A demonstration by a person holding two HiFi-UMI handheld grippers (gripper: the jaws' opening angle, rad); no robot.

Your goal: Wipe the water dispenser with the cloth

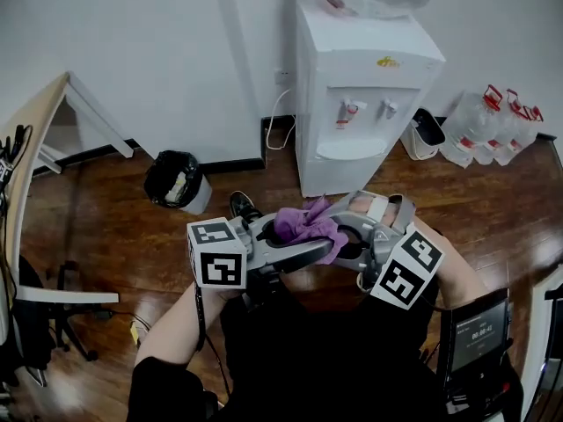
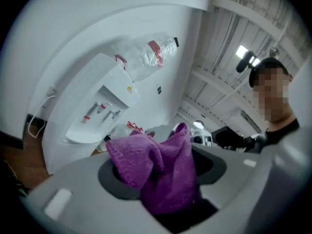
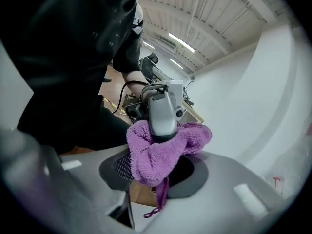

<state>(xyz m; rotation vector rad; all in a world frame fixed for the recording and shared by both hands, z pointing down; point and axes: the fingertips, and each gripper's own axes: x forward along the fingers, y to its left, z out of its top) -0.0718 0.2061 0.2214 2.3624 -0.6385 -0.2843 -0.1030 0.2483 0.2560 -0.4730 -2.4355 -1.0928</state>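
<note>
No wording legible, yellow logo point(image 1: 388, 61) on the water dispenser point(image 1: 352, 161) (too small to read), red tag point(image 1: 347, 119) on its front, coded squares on left cube point(image 1: 217, 255) and right cube point(image 1: 406, 268), blurred digits on lower-right screen point(image 1: 481, 332).

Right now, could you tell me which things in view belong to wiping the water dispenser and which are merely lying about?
For the job: purple cloth; water dispenser.

Lying about: black bin; water bottles on the floor; white container beside the dispenser; table at the left.
</note>
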